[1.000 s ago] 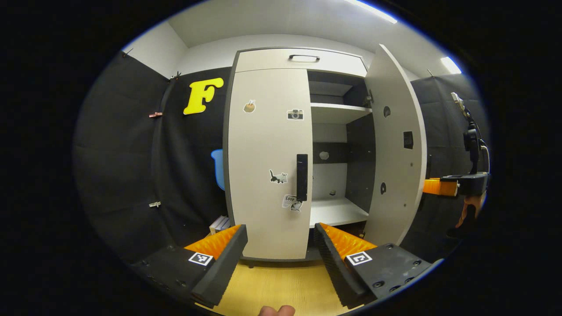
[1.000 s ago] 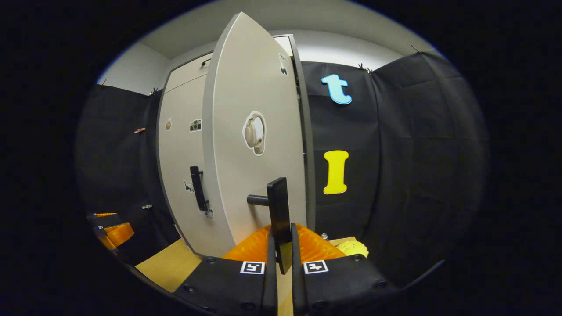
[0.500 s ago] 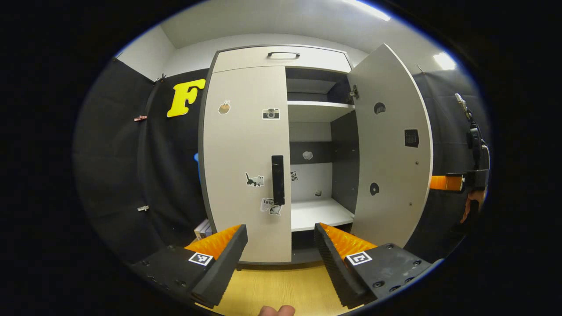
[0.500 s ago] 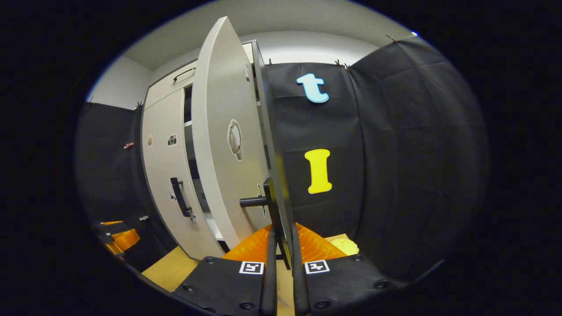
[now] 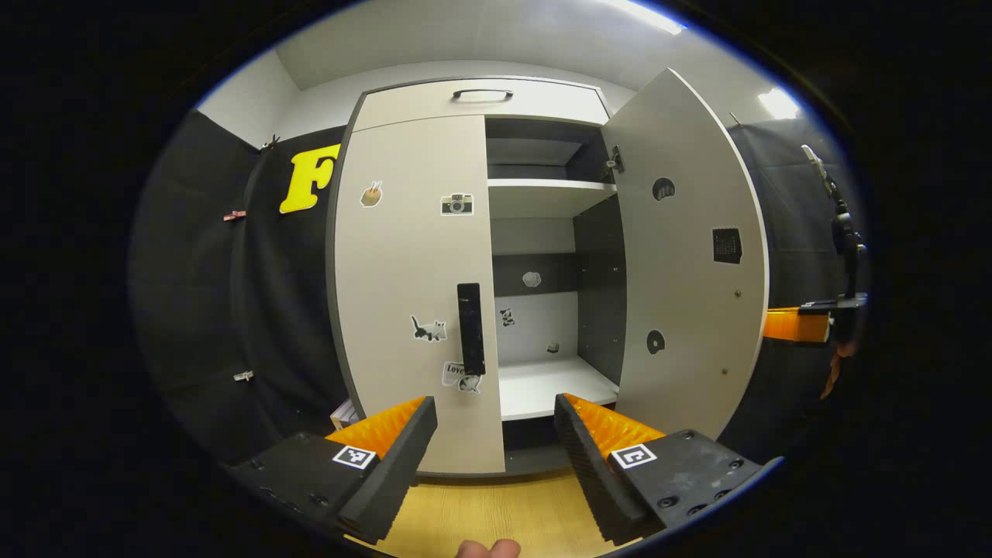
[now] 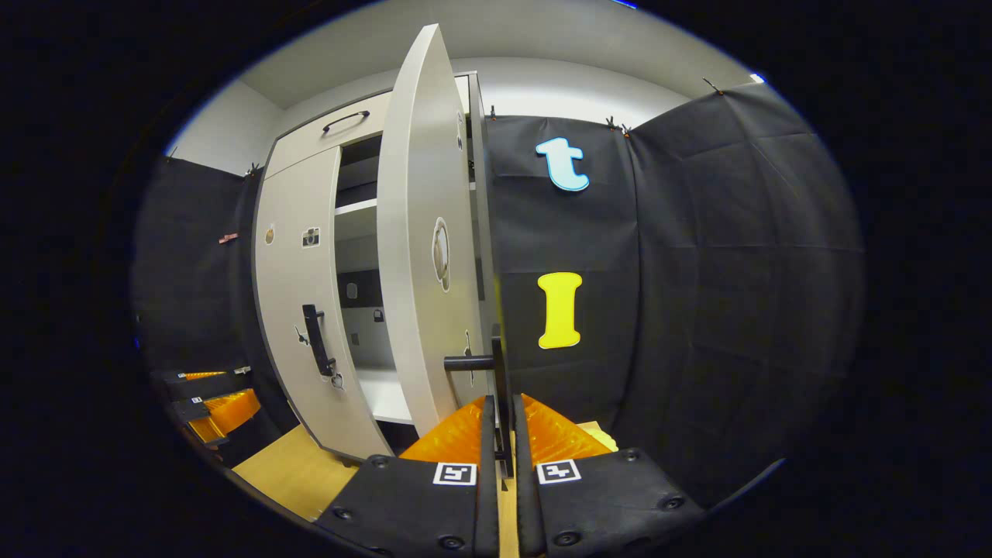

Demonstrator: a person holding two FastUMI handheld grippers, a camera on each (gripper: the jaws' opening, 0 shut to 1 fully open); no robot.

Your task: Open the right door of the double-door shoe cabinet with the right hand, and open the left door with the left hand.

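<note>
While the right claw [image 6: 499, 457] keeps pinching its handle [image 6: 500, 391], the right door [image 5: 686, 256] has swung wider; left claw [image 5: 496, 446] spread.

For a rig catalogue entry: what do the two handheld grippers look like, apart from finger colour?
Left gripper: two wedge-shaped fingers with ribbed inner faces on matte bodies with screw holes, each carrying a square black-and-white marker. Right gripper is built the same, one marker per side. A fingertip shows at the bottom edge.
</note>
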